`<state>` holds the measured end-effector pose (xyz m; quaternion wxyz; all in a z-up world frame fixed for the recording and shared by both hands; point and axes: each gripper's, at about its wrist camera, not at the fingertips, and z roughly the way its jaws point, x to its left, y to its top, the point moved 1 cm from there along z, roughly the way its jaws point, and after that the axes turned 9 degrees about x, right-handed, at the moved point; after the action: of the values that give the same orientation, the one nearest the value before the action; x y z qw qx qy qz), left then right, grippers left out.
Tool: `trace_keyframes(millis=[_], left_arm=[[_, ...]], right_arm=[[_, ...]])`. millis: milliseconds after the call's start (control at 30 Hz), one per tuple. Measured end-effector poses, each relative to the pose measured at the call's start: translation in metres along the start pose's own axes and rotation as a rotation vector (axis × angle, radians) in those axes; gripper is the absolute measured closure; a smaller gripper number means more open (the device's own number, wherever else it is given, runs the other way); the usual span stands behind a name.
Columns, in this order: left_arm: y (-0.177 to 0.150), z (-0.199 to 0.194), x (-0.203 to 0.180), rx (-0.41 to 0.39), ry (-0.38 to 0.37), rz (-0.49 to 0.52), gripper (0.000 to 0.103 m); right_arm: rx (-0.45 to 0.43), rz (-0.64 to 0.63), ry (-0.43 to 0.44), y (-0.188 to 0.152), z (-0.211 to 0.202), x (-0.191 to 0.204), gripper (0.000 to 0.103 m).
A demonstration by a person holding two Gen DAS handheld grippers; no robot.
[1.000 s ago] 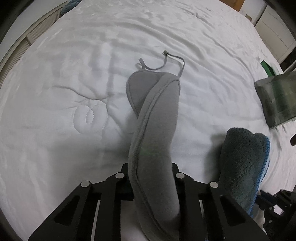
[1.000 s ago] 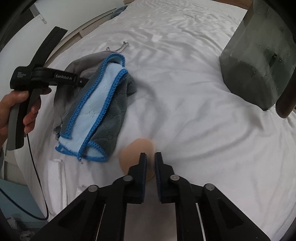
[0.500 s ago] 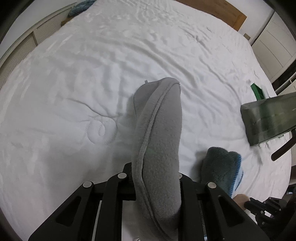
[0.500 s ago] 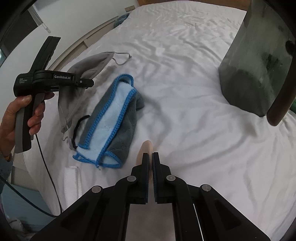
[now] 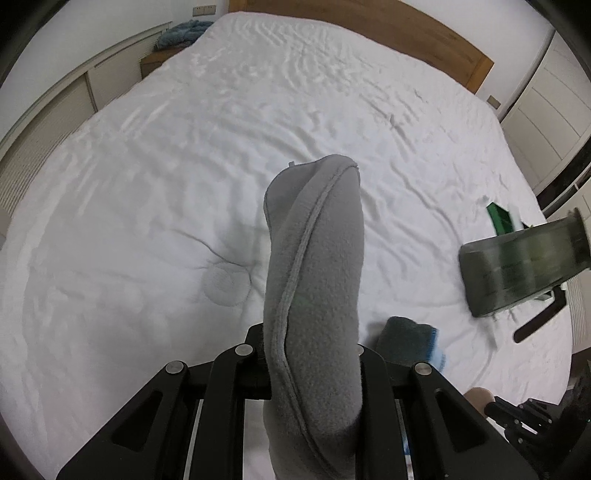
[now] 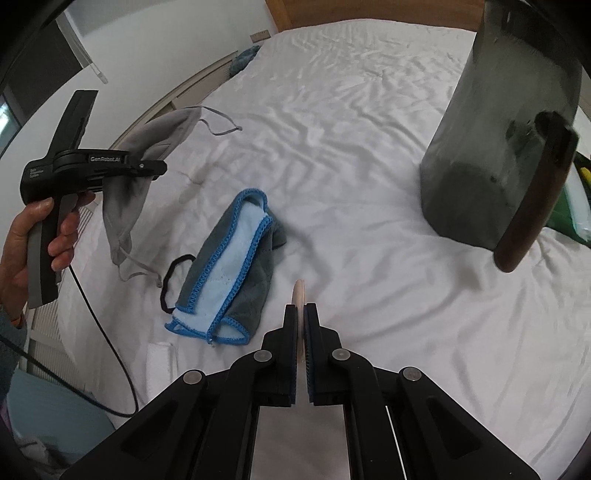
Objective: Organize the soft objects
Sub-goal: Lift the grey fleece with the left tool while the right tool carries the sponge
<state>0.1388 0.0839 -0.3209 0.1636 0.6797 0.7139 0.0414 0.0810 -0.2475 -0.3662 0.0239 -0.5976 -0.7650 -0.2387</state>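
Grey fleece pouch [image 5: 314,280] hangs pinched in your left gripper [image 5: 310,343], lifted above the white bed [image 5: 147,184]. Your right gripper [image 6: 300,321] squeezes a thin beige pad [image 6: 298,291], just right of the blue-edged cloth [image 6: 236,258] lying on that bed.

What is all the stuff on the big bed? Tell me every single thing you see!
Bed sheet: one, white, wrinkled, under everything.
Headboard: one, brown wood, far end of the bed.
Grey cloth: one, soft grey with strings, lifted off the bed in the left hand-held gripper.
Towel: one, grey and light blue with a blue edge, folded on the bed.
Hair band: one, black, beside the towel.
Pad: one, peach, thin, in the right hand-held gripper.
Basket: one, dark grey with a dark handle, right side of the bed.
Green thing: one, behind the basket; unclear what.
Left hand-held gripper: black, shut on the grey cloth.
Right hand-held gripper: black, shut on the pad.
Hand: one, holding the left hand-held gripper.
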Motion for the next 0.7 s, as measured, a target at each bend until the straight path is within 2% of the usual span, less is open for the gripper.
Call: trace_keyframes(millis=[167, 367, 533, 700], left_arm=[[-0.012, -0.037, -0.017, -0.022, 0.007, 0.026, 0.090], [-0.034, -0.088, -0.069, -0.026, -0.008, 0.105, 0.090], [-0.054, -0.124, -0.140, -0.035, -0.050, 0.194, 0.090], [-0.064, -0.139, -0.222, -0.029, -0.158, 0.265, 0.090]], right_arm=[[-0.022, -0.006, 0.004, -0.006, -0.029, 0.002, 0.100], [-0.059, 0.000, -0.008, -0.018, -0.088, -0.009, 0.101], [-0.100, 0.022, -0.049, -0.029, -0.149, -0.040, 0.101], [-0.149, 0.055, -0.116, -0.044, -0.213, -0.087, 0.101]])
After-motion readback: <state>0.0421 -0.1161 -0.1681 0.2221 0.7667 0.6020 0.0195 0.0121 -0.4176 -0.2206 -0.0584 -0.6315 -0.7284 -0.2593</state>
